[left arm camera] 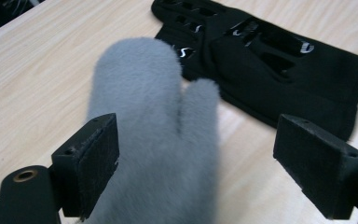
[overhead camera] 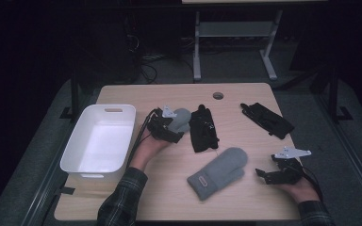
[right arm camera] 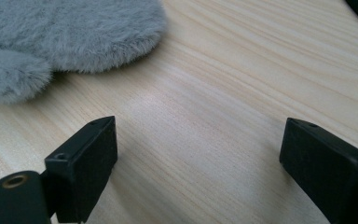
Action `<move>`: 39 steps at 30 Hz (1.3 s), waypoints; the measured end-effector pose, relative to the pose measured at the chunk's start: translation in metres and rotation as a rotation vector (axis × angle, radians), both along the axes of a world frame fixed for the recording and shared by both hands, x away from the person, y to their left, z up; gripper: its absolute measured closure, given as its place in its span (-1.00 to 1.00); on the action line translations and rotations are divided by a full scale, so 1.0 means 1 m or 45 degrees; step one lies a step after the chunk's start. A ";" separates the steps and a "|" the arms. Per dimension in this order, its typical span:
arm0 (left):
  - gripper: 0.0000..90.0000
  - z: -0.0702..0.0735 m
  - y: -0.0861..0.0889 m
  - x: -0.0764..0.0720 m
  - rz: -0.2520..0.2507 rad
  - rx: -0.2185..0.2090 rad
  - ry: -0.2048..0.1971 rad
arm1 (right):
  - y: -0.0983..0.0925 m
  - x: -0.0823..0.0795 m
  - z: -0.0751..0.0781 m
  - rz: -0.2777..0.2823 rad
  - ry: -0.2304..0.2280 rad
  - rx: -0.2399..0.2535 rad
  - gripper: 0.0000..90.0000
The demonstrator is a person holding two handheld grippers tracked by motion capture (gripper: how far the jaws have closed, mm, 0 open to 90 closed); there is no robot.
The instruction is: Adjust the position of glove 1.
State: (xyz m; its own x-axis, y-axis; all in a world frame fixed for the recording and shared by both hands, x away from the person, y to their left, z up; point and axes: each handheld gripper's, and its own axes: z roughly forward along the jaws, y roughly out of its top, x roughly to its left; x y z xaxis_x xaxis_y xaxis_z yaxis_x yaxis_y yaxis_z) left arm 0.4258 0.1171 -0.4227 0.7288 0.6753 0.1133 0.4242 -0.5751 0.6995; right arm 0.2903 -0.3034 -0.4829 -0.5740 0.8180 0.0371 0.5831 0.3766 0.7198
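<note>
Here, left tool [left arm camera: 196, 163] wide open round grey mitten [left arm camera: 154, 121], right tool [right arm camera: 198, 168] open, empty.

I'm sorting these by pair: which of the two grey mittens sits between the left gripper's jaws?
The grey mitten beside the white bin, lying between the open left gripper jaws and touching a black glove. The other mitten lies alone, nearer the person.

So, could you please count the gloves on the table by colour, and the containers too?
Grey mittens: 2 (one between the left tool's open jaws, one near the table's front)
Black gloves: 2 (middle, far right)
White bins: 1
Total: 5
</note>
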 end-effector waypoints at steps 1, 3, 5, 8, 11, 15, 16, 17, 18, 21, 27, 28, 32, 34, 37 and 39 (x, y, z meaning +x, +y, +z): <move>-0.70 -0.001 0.000 0.004 0.014 -0.004 0.001 | 0.000 0.000 0.000 0.000 0.000 0.000 -0.75; -0.70 -0.003 0.000 0.009 0.036 -0.004 0.003 | 0.000 0.000 0.000 0.000 0.000 0.000 -0.75; -0.70 -0.007 0.000 0.014 0.052 -0.007 0.003 | 0.000 0.000 0.000 0.000 0.000 0.000 -0.75; -0.70 -0.014 0.002 0.019 0.045 0.023 0.044 | 0.000 0.000 0.000 0.000 0.000 -0.001 -0.75; -0.70 -0.023 0.001 0.022 0.048 0.034 0.085 | 0.000 0.000 0.000 0.000 0.000 0.000 -0.75; -0.70 -0.031 0.000 0.025 0.053 0.069 0.127 | 0.000 0.000 0.000 0.000 0.000 0.000 -0.75; -0.70 -0.033 0.000 0.025 0.050 0.075 0.137 | 0.000 0.000 0.000 0.001 0.000 -0.001 -0.75; -0.70 -0.035 0.000 0.026 0.047 0.086 0.139 | 0.000 0.000 0.000 0.000 0.000 0.000 -0.75; -0.70 -0.036 0.000 0.026 0.046 0.098 0.141 | 0.000 0.000 0.000 0.000 0.000 0.000 -0.75; -0.66 -0.040 -0.001 0.026 0.052 0.108 0.135 | 0.000 0.000 0.000 0.000 0.000 0.000 -0.75; -0.25 -0.039 0.005 0.026 0.063 0.089 0.105 | 0.000 0.000 0.000 0.000 0.000 -0.002 -0.75; -0.13 -0.038 0.006 0.025 0.068 0.089 0.098 | 0.000 0.000 0.000 0.000 0.000 -0.001 -0.75; 0.22 -0.037 0.006 0.023 0.054 0.105 0.081 | 0.000 0.000 0.000 0.003 -0.001 -0.003 -0.75; 0.35 -0.036 0.007 0.023 0.055 0.114 0.076 | 0.000 0.000 0.000 0.000 0.000 -0.001 -0.75; 0.43 -0.034 0.008 0.022 0.070 0.097 0.090 | 0.000 0.000 0.000 0.002 -0.001 -0.003 -0.75; 0.45 -0.032 0.007 0.021 0.077 0.089 0.091 | 0.000 0.000 0.000 0.000 0.000 -0.001 -0.75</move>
